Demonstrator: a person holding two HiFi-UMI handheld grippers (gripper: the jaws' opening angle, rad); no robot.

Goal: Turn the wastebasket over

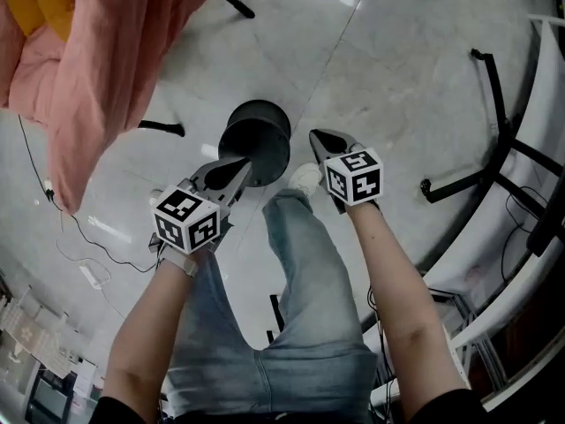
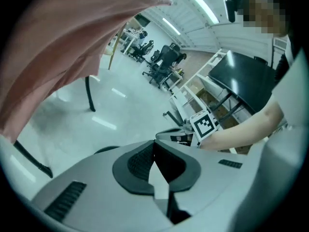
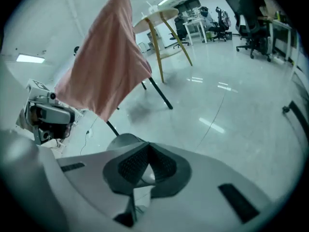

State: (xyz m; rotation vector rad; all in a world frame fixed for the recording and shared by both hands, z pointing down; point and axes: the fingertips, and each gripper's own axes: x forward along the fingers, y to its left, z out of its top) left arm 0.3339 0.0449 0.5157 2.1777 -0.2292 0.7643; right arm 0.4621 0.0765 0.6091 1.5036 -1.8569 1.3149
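Left gripper (image 1: 244,163) and right gripper (image 1: 317,135): fingers pressed together, holding nothing. Dark round wastebasket (image 1: 257,138) sits on the floor (image 1: 397,78) below, between them. Likely light, rigid and slick, so I'd pinch opposite sides of the rim.

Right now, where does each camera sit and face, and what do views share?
Head view: on the head, steeply down at the wastebasket; forearms, left claw, right claw show.
Left gripper view: on the left claw, across the floor; right forearm shows.
Right gripper view: on the right claw, towards the floor; its shut jaws show.
All three share the pink cloth.
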